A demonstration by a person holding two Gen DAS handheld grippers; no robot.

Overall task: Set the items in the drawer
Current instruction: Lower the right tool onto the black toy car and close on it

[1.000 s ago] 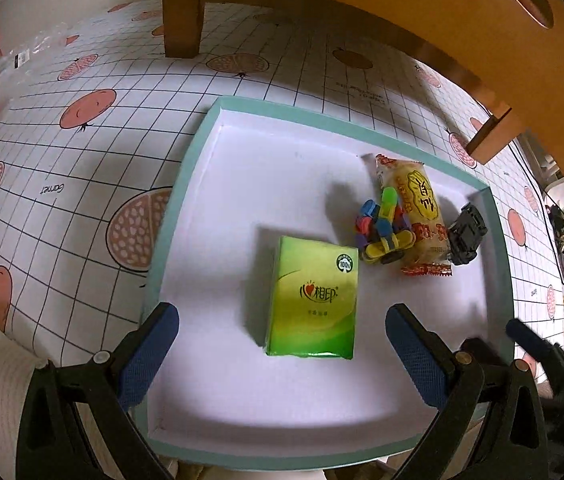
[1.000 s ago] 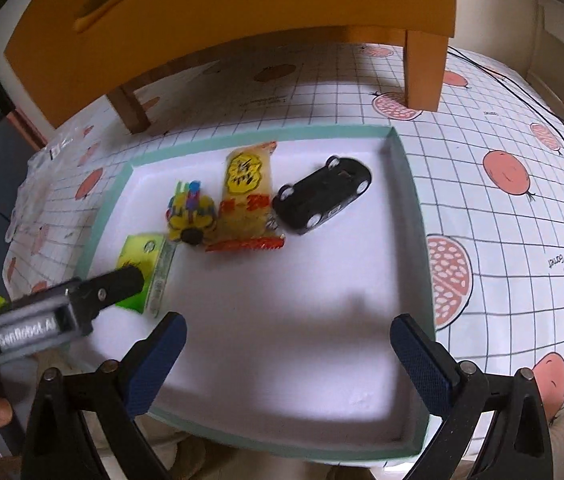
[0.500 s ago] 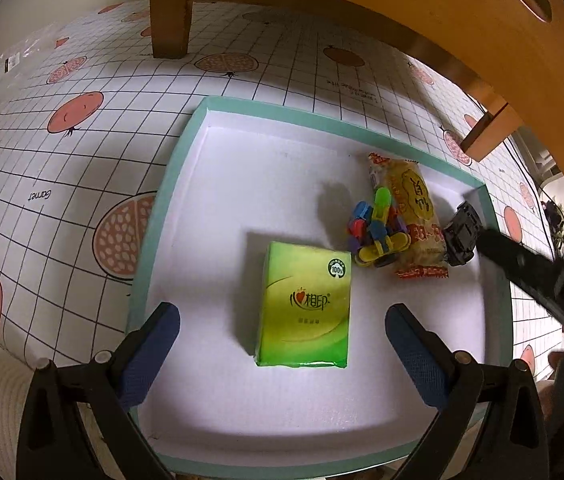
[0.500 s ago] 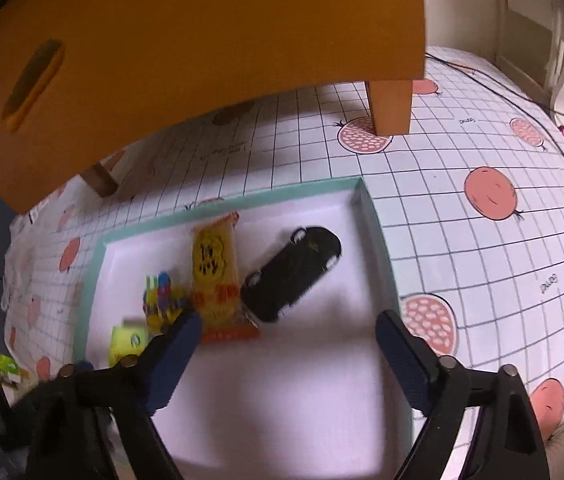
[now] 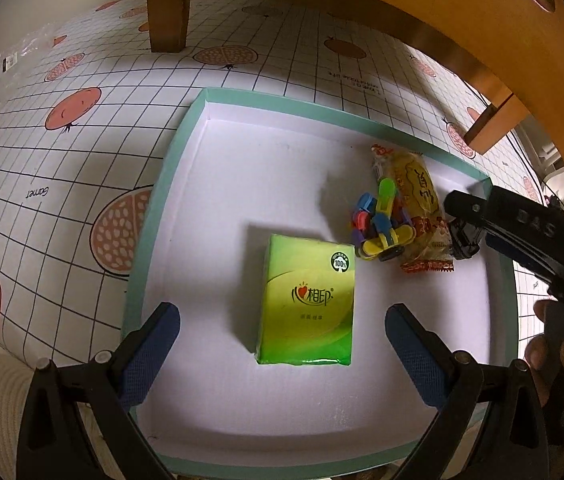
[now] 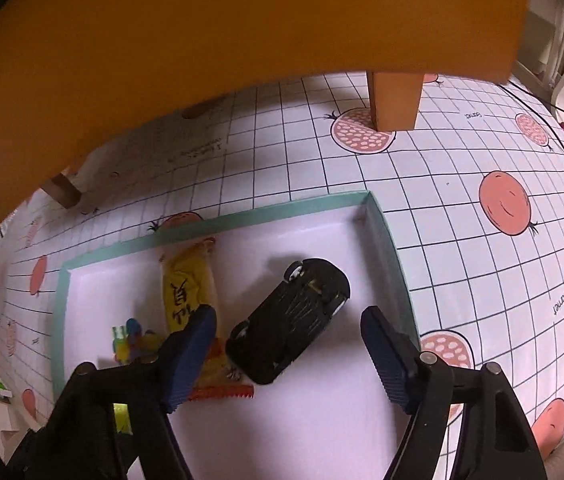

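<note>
Here right gripper [image 6: 288, 354] jaws, closing, straddle the toy car [image 6: 290, 326] untouched beside the tray wall [image 6: 392, 264]; left gripper [image 5: 282, 354] jaws apart.

Both wrist views look steeply down, close, sharing the tray [image 5: 169, 184].

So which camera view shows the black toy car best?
The right wrist view: the car lies whole between the open, closing fingers of the right gripper, untouched, its wheels visible. In the left wrist view only a small dark part of the car shows, behind the right gripper and beside the snack pack.
</note>
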